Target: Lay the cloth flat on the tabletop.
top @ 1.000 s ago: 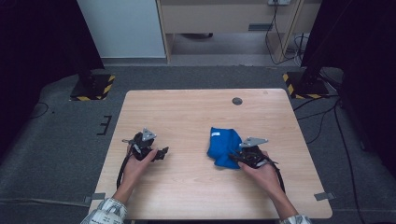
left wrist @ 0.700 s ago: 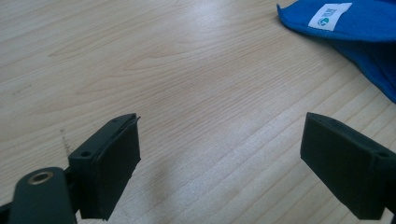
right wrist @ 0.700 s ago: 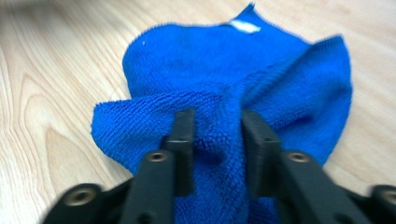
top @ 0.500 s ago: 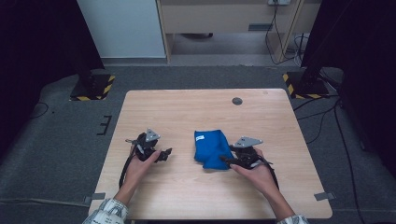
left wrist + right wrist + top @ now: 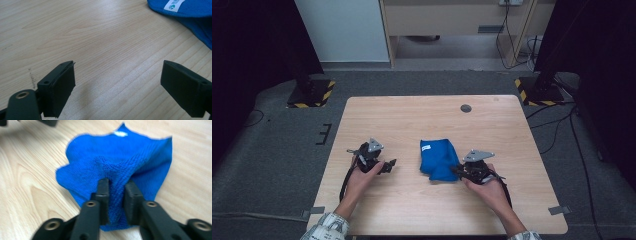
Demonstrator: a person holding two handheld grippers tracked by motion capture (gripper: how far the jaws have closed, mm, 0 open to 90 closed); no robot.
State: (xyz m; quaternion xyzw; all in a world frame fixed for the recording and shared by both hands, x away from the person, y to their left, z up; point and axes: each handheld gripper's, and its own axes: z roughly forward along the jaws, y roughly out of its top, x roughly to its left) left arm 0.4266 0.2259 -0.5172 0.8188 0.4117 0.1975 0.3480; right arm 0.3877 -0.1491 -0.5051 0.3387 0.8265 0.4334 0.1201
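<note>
Blue cloth (image 5: 117,167) pinched between just-closed right gripper (image 5: 117,192) jaws; left gripper (image 5: 117,82) jaws wide, empty.

In the lower middle of the high view, the 2 forearms rise from the bottom edge, the left gripper (image 5: 388,164) held low at centre-left with jaws wide apart, the right gripper (image 5: 456,171) at centre-right, its jaws having just closed, pinched together.

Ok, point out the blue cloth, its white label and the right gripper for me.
blue cloth (image 5: 438,157): high view, middle of the folded fabric.
white label (image 5: 174,4): left gripper view, on the tag's printed face.
right gripper (image 5: 117,195): right gripper view, between the fingers, which pinch a fold of cloth.
</note>
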